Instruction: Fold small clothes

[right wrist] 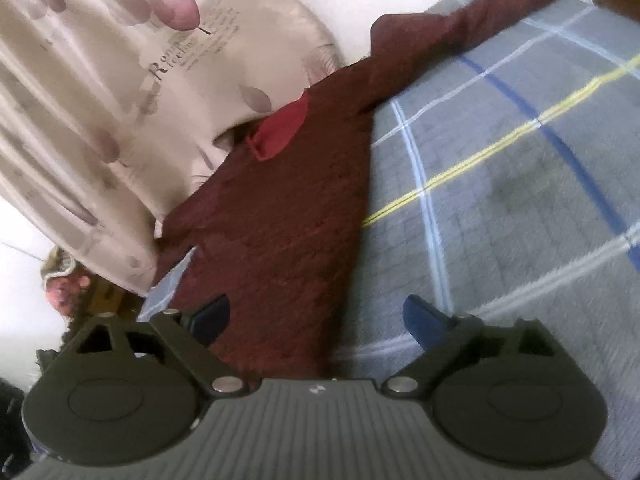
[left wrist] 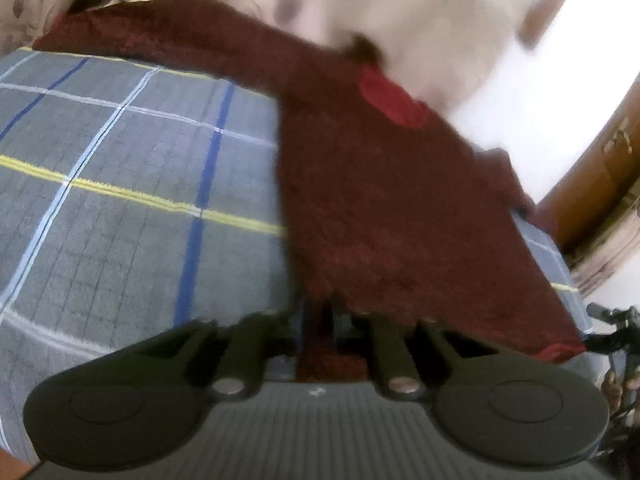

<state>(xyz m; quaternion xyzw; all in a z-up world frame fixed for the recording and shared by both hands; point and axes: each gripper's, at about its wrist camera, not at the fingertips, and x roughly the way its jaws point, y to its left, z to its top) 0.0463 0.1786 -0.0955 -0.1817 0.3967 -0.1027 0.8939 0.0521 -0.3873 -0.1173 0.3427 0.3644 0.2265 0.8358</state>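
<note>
**Maroon garment flat on checked bed, both grippers at its hem**

Left wrist view: left hand-held gripper (left wrist: 320, 320) low over the bed (left wrist: 120, 184), which has a grey checked sheet with blue, white and yellow lines. Jaws narrowly parted, near hem of the maroon garment (left wrist: 380, 208) between them; whether the pads press it, cannot tell, view blurred. Garment runs away from the camera, red collar lining (left wrist: 390, 100) at far end, one sleeve stretched to the left along the bed's far edge. Beige printed fabric (left wrist: 380, 4) behind.

Right wrist view: right hand-held gripper (right wrist: 316, 320) jaws spread wide, blue fingertips (right wrist: 420, 318) apart, nothing clamped. Maroon garment (right wrist: 280, 220) lies between and ahead of them; left tip over its hem, right tip over bare sheet (right wrist: 500, 184). Sleeve extends to upper right. Beige printed fabric (right wrist: 120, 100) on left.
</note>
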